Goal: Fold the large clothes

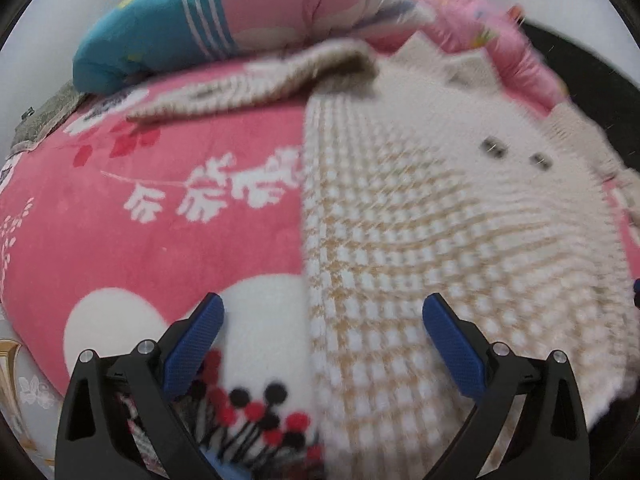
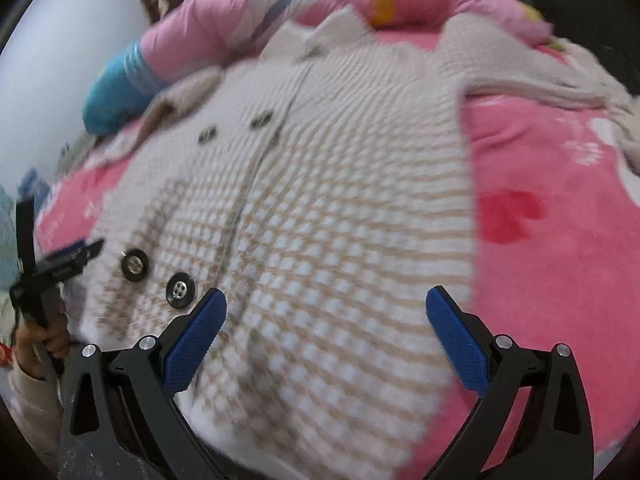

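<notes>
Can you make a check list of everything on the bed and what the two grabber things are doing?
Surface: pink blanket with white and red flowers.
Job's things: checked coat, spread flat, black buttons, sleeves out sideways.
Clutter: rolled pink and blue quilt behind the coat.
Grippers: left gripper open above the coat's edge; right gripper open above the coat's hem.
Cables: nothing seen.
Surroundings: pale wall.

pink blanket [image 1: 120, 208], checked coat [image 2: 320, 240], rolled quilt [image 1: 280, 4]
</notes>
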A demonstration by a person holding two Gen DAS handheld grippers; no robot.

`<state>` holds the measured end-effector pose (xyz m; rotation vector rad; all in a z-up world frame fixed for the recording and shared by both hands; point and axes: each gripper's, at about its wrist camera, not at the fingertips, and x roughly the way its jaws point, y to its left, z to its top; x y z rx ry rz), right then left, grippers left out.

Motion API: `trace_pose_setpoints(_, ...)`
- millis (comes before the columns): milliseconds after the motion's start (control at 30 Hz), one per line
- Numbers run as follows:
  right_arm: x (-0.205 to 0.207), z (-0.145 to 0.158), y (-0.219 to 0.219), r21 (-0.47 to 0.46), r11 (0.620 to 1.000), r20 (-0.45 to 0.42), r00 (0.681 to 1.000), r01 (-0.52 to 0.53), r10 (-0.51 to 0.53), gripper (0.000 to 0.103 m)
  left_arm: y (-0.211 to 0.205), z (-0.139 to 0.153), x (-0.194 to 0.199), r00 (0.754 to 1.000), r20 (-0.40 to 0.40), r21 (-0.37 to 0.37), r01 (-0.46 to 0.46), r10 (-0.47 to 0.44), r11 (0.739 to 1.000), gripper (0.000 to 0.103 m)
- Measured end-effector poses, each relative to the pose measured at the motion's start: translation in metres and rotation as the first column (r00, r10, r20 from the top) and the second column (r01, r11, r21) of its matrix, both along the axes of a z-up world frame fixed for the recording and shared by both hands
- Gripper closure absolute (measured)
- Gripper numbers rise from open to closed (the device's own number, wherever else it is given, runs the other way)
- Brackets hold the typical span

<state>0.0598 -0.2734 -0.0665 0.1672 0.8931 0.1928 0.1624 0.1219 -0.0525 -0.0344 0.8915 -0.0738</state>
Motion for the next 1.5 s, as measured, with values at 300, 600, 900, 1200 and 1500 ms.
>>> trace_pose_setpoints(300,-0.021,-0.029,-0.053,0.255,0.967,-0.135,0.99,-0.014,0.05,0.02,-0.005,-0.005,-0.048,0.994,0.03,-0.063,0.106,-0.105,0.992,0.009)
trace_pose_setpoints(600,0.019,-0.034,-0.056,0.355,0.935,-0.137,0.99,0.007,0.045,0.059,0.016,-0.009,-0.02,0.999,-0.005,-0.165,-0.036,0.036,0.986,0.037)
trace_pose_setpoints(900,-0.018,-0.037,-0.057,0.352,0.931,-0.099,0.985,-0.096,0.138,0.083,0.003,-0.011,-0.028,0.999,-0.047,-0.181,-0.035,0.027,0.983,0.049)
trace_pose_setpoints(1200,-0.037,0.013,-0.083,0.37,0.917,0.165,0.982,-0.149,0.093,0.098,-0.048,0.021,-0.033,0.994,0.015,0.102,-0.106,0.106,0.989,0.096)
trace_pose_setpoints(1500,-0.096,0.063,-0.143,0.333,0.92,0.289,0.951,-0.208,0.11,0.098,-0.095,0.087,-0.129,0.997,0.075,0.139,-0.002,-0.009,0.99,0.097)
